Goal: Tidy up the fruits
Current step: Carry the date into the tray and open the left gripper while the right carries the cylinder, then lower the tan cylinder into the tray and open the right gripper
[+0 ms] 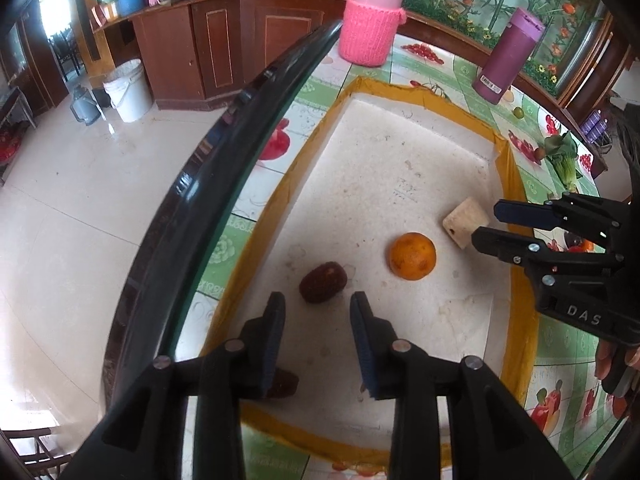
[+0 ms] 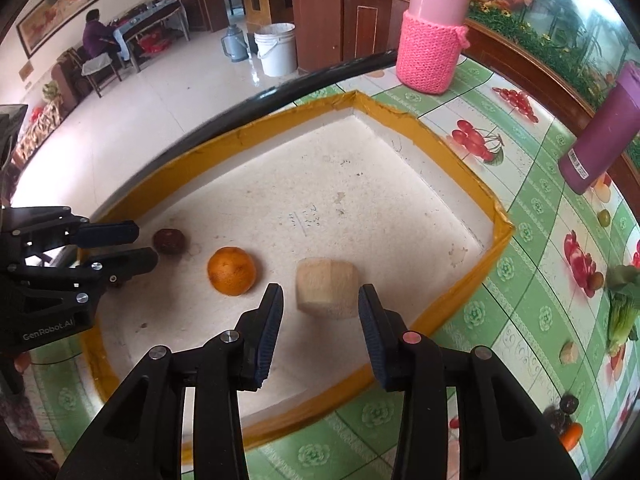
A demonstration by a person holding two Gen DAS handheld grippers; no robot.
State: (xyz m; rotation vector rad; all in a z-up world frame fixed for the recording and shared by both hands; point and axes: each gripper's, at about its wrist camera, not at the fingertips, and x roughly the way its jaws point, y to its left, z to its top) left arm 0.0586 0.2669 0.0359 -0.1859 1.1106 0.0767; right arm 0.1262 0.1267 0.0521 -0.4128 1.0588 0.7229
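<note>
Three items lie in a row on the white foam tray (image 2: 400,216), near its front edge: a dark red fruit (image 2: 169,241) toward the left end, an orange (image 2: 231,270) at the middle, and a pale, blunt-cut block (image 2: 326,288) toward the right. What the block is cannot be told. The tray, rimmed in yellow tape, sits on the fruit-print tablecloth (image 2: 532,264) beside the table's dark curved edge.

Left gripper (image 1: 318,308): jaws part open, nothing held. The dark red fruit (image 1: 323,282) sits just ahead of the gap, clear of both pads. A second dark object (image 1: 282,384) shows behind the left finger; its identity is unclear.

Right gripper (image 2: 320,300): jaws part open, nothing held. The block sits just ahead of the gap; neither pad presses on it.

Handling, judged from appearance:
- Orange (image 1: 412,256): round and firm but yielding, moderately heavy; likely to roll. Grip across the widest part, pads level on opposite sides, with moderate force.
- Dark red fruit: small, light, rough-skinned, probably soft. Grip across its short axis with light pressure to avoid bruising.
- Block: probably light and stiff. Grip on two opposite flat faces; the rounded ends may slip.

More produce lies on the tablecloth beyond the tray's right edge, including leafy greens (image 2: 622,312) and a small green fruit (image 2: 603,217).
</note>
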